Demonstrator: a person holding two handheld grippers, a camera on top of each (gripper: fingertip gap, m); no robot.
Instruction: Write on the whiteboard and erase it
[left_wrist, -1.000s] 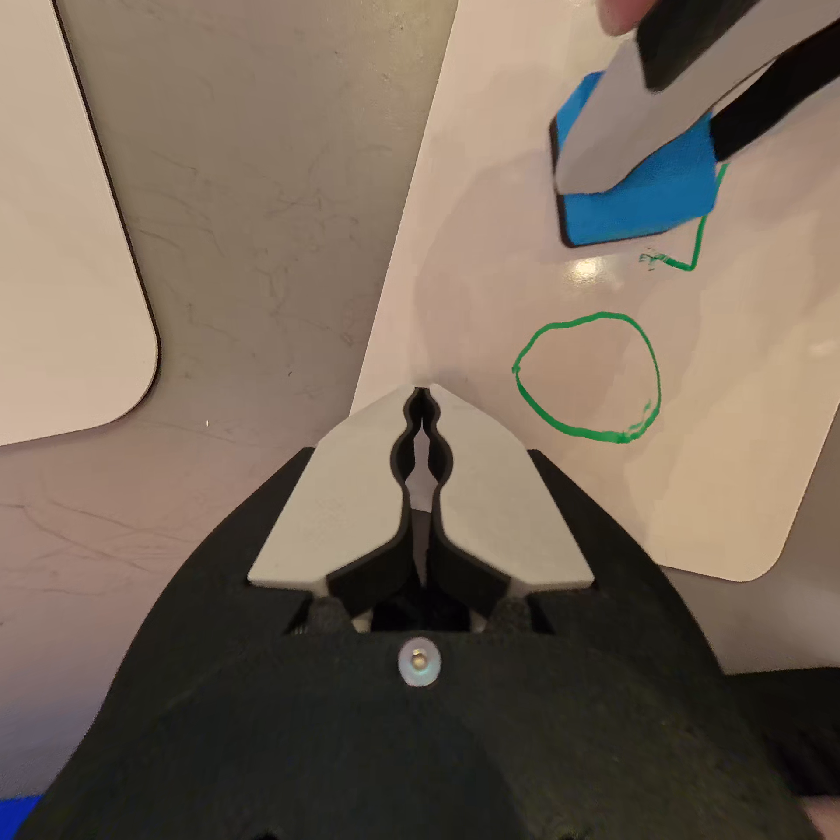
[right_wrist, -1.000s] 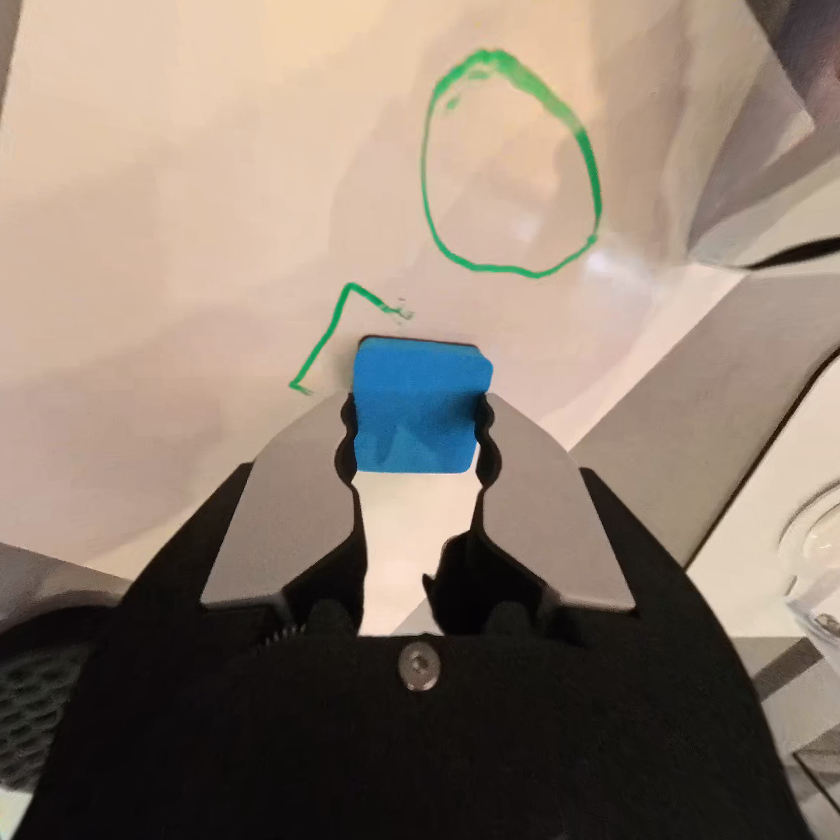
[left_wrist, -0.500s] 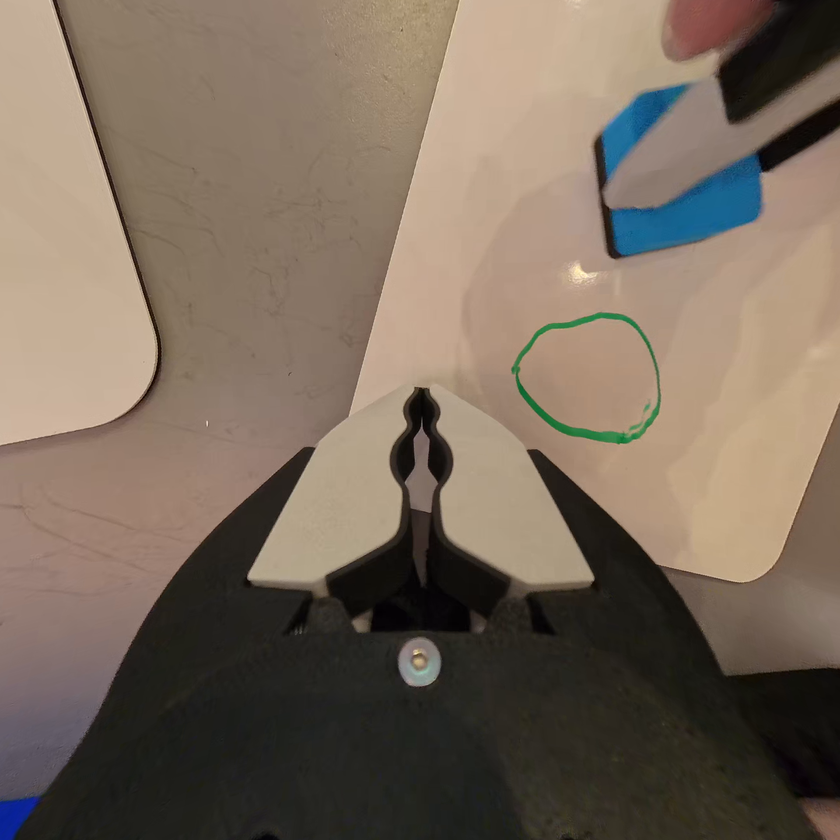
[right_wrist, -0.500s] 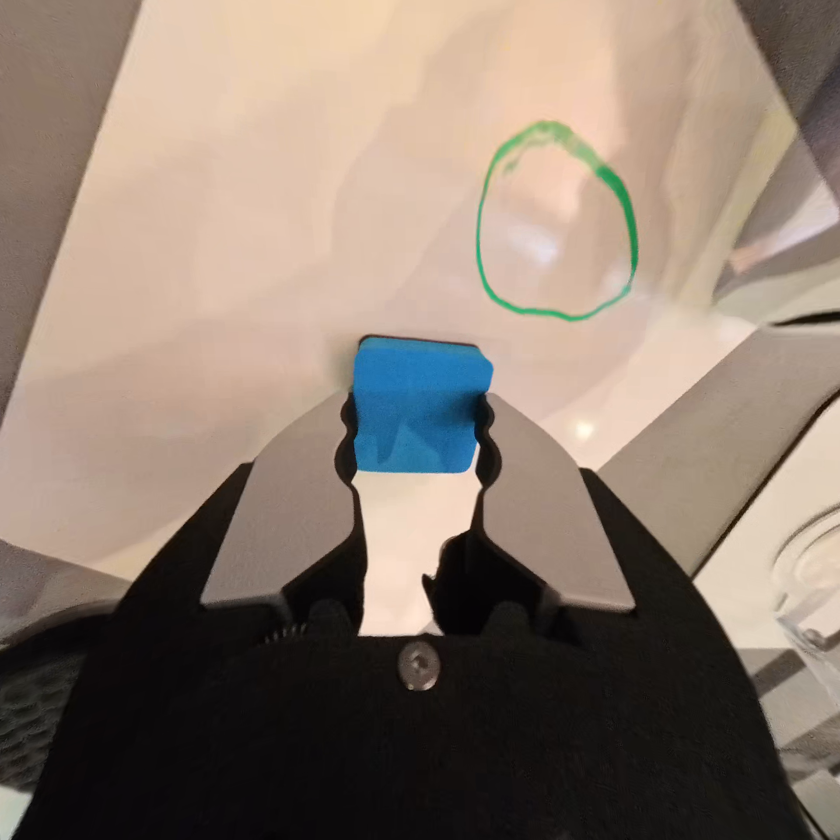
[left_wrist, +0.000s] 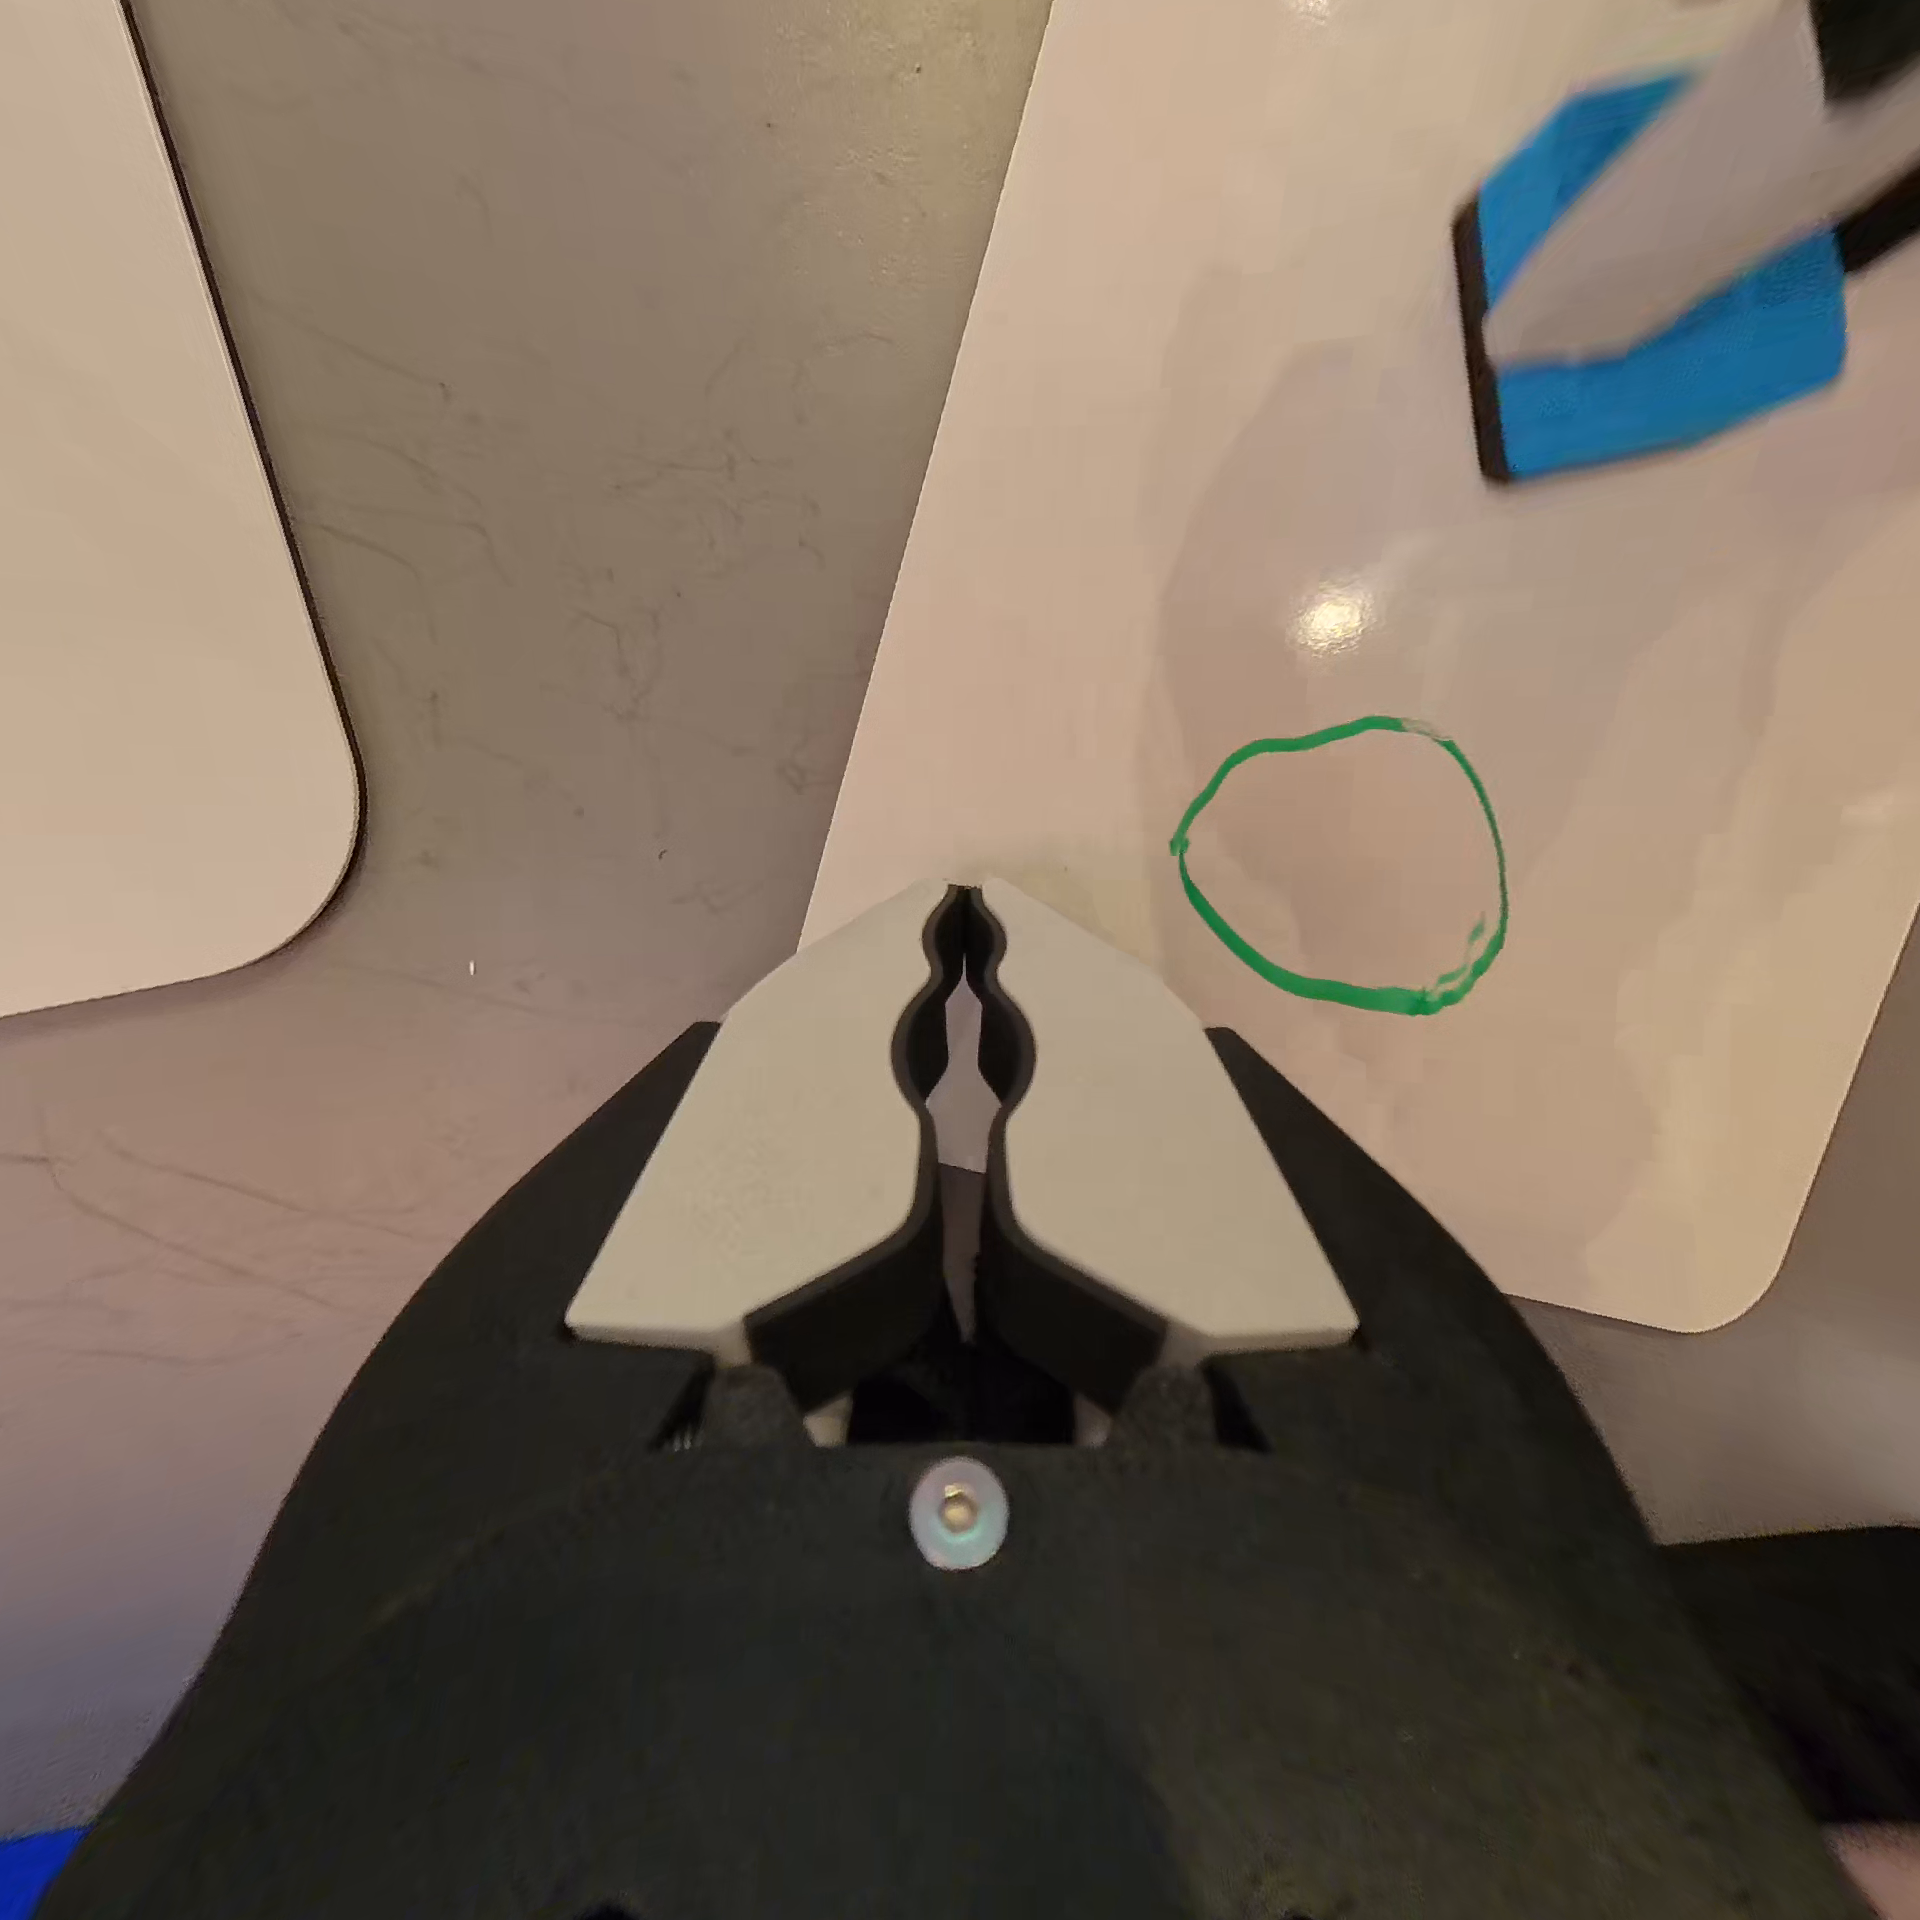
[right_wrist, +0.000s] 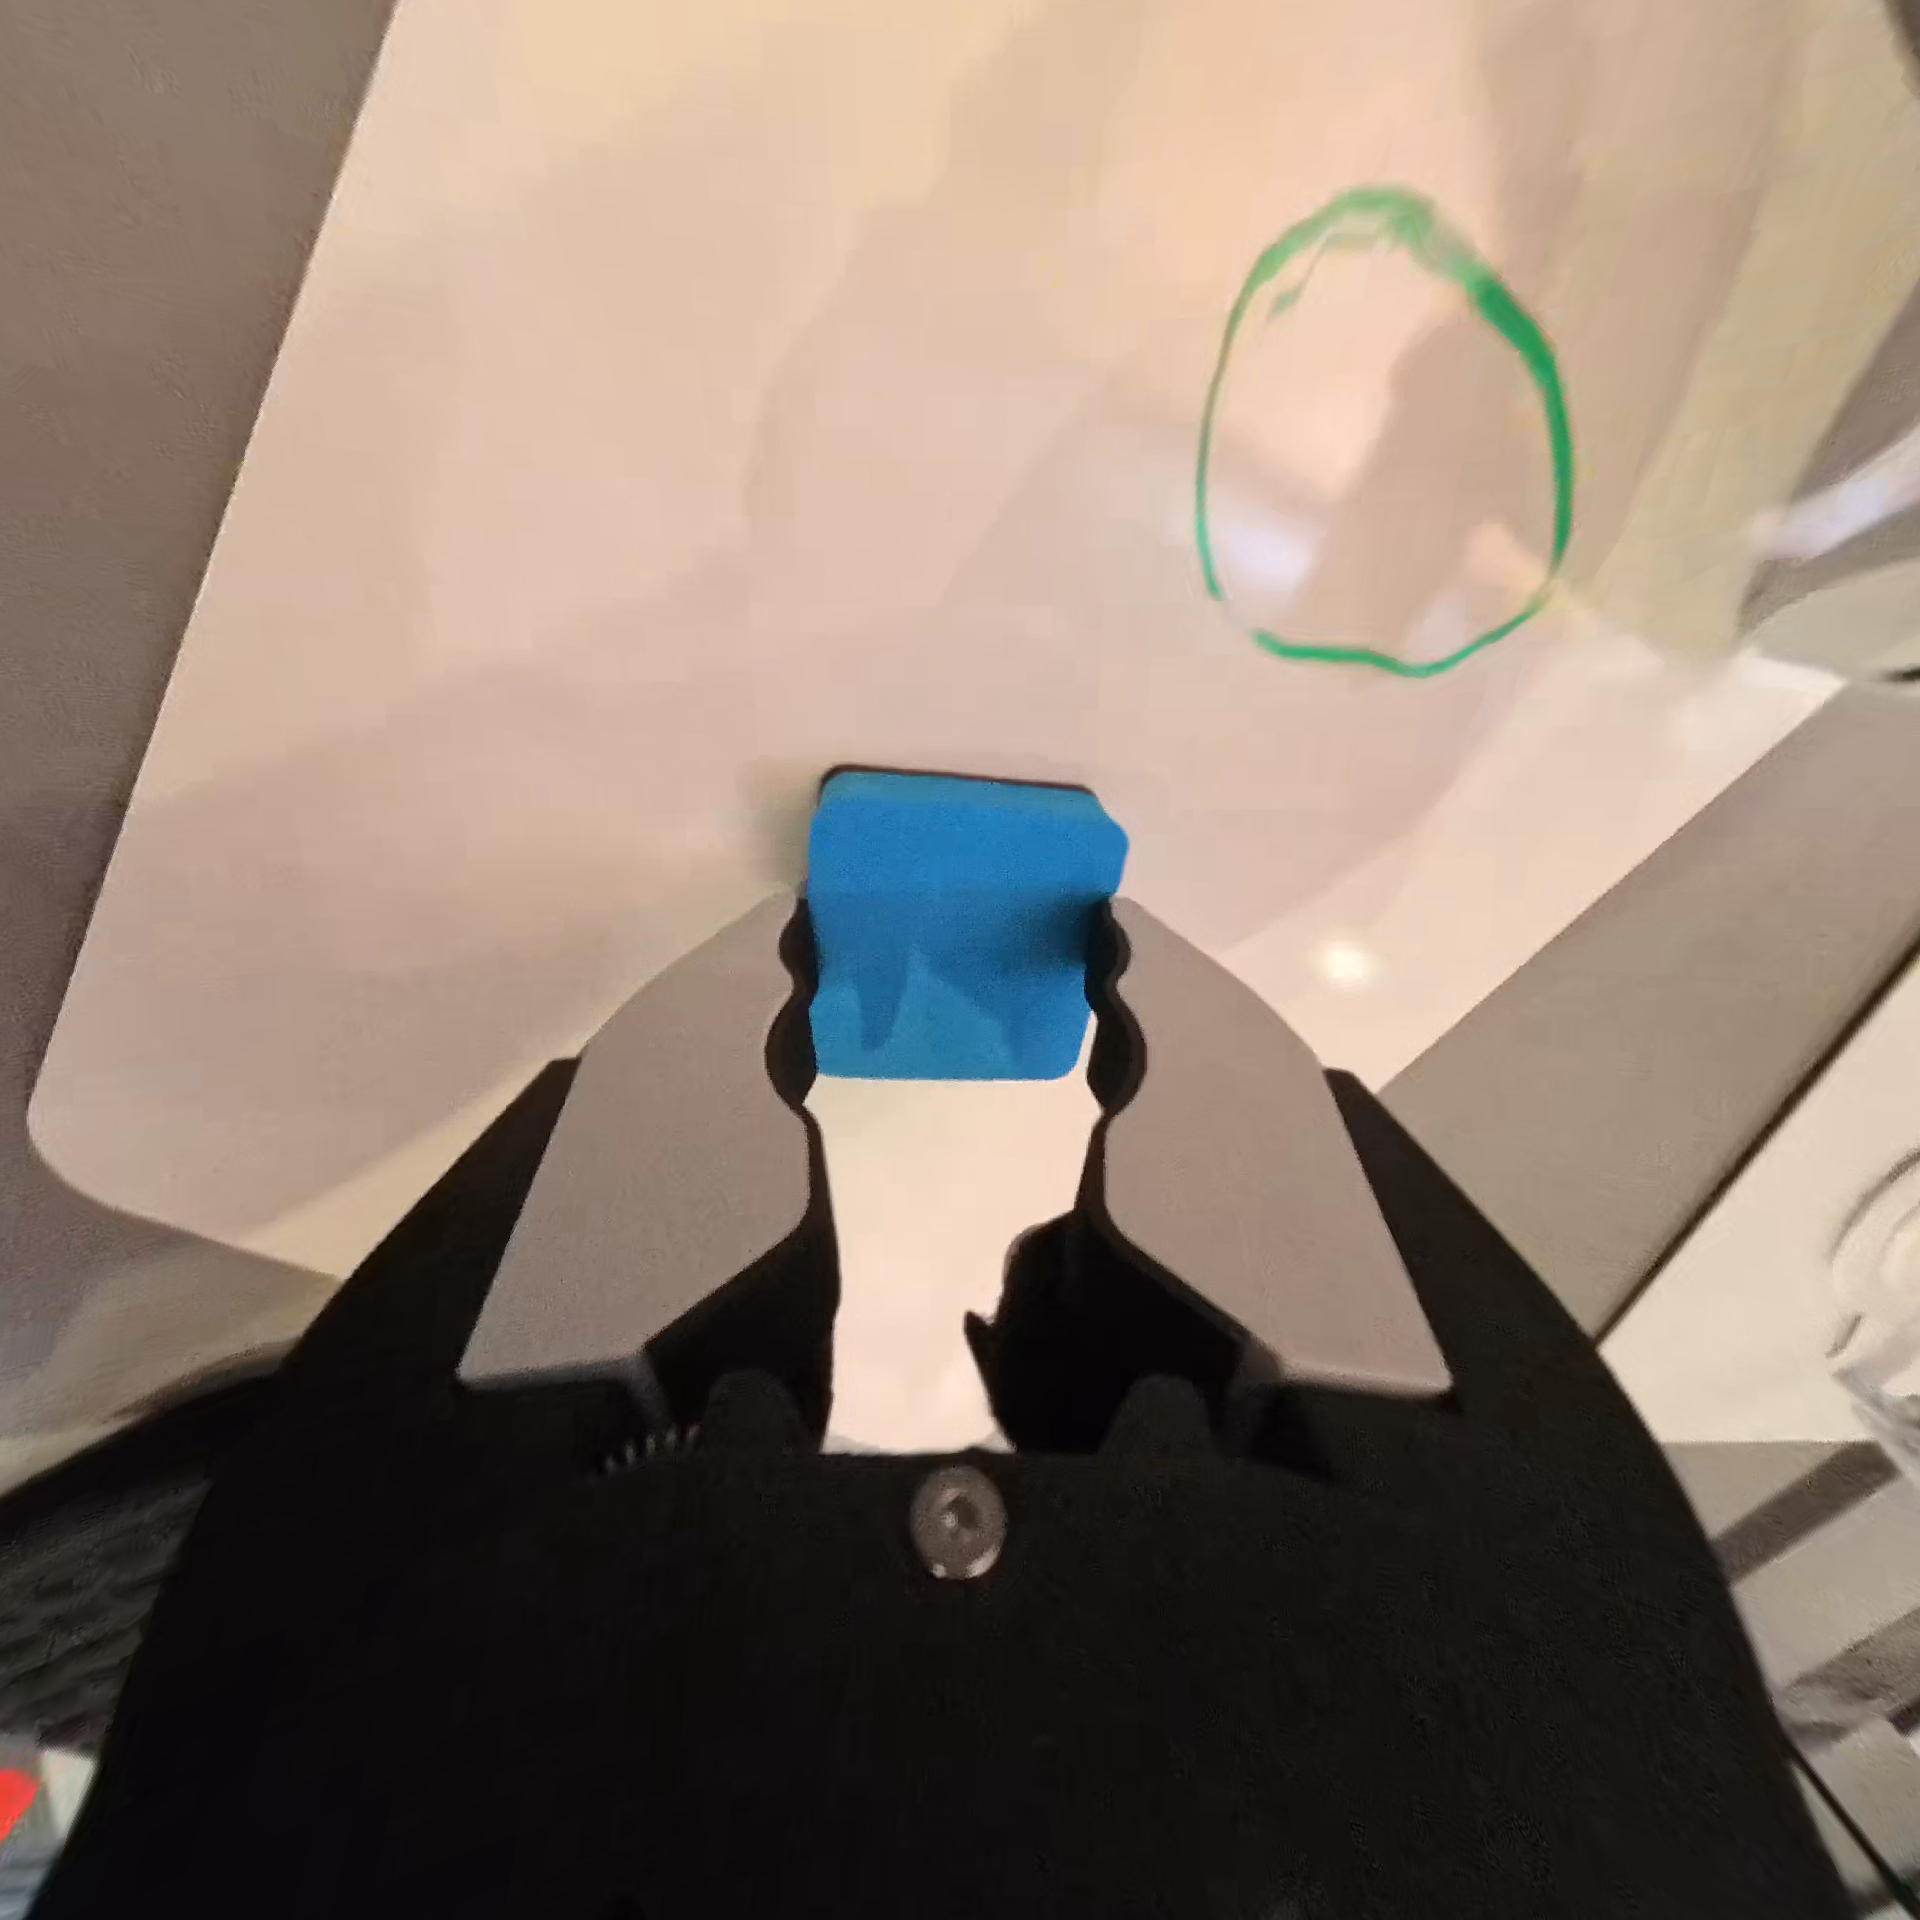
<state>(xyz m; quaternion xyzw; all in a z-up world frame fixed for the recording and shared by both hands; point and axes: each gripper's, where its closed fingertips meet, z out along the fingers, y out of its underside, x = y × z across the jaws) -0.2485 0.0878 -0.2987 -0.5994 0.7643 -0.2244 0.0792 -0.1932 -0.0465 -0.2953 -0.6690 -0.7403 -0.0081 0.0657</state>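
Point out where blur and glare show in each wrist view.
Left wrist view: the blue foam eraser in the far hand-held gripper is smeared by motion; a bright glare spot sits on the glossy white whiteboard above the sharp green drawn circle. Right wrist view: the circle is streaked; a small glare spot lies beside the eraser.

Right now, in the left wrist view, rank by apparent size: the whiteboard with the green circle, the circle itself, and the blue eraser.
1. Whiteboard, by far the largest.
2. Green circle and blue eraser: they look about alike, and the eraser is blurred, lies partly behind the right gripper's finger, so I won't rank them.
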